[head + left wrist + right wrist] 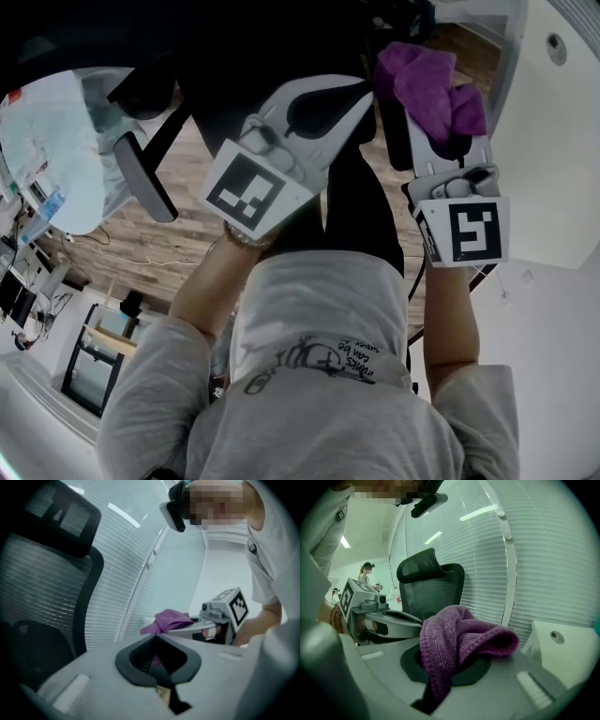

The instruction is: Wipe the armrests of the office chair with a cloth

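The right gripper [433, 112] has its jaws clamped on the bunched purple cloth [459, 639], held in front of the office chair [429, 588]. The left gripper [154, 638], near the chair too, has its jaws closed together on nothing.

Purple cloth [459, 634], black office chair [429, 590], white slatted blinds [553, 550].

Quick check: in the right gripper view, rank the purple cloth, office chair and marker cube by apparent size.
1. purple cloth: largest, though it sits nearest the camera, which inflates it.
2. office chair.
3. marker cube: smallest.
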`<state>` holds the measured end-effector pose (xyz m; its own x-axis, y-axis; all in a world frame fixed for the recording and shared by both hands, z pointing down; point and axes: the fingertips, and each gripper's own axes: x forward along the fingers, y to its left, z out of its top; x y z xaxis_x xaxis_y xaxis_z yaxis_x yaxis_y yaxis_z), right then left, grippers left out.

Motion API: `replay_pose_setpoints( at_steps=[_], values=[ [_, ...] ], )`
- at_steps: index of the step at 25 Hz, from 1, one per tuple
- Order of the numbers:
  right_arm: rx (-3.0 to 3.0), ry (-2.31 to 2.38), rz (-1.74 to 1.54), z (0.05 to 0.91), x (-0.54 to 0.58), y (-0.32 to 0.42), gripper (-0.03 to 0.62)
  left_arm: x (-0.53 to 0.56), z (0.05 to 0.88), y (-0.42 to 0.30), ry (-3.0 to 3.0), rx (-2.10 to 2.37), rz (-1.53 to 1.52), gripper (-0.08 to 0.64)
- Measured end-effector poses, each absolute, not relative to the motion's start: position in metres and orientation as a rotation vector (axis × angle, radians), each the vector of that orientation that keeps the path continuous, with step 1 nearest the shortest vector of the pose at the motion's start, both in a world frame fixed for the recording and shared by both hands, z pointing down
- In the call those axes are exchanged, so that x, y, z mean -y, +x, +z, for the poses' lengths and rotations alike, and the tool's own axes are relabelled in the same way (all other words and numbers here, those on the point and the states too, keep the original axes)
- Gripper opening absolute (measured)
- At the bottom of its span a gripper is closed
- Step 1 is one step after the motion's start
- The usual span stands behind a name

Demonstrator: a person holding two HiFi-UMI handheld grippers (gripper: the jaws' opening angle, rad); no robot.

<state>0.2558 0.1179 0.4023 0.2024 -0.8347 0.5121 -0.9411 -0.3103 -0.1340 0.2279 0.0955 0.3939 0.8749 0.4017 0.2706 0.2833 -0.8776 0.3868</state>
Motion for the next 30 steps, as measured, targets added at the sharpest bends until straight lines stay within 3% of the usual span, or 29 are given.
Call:
replay_pose_setpoints(
  at_steps=[30],
  values=[
    [1.630,2.098,0.869,0.503,-0.093,0.283,0.034,-0.085,0.476,0.254,2.673,-0.433,0.602,0.000]
  ],
)
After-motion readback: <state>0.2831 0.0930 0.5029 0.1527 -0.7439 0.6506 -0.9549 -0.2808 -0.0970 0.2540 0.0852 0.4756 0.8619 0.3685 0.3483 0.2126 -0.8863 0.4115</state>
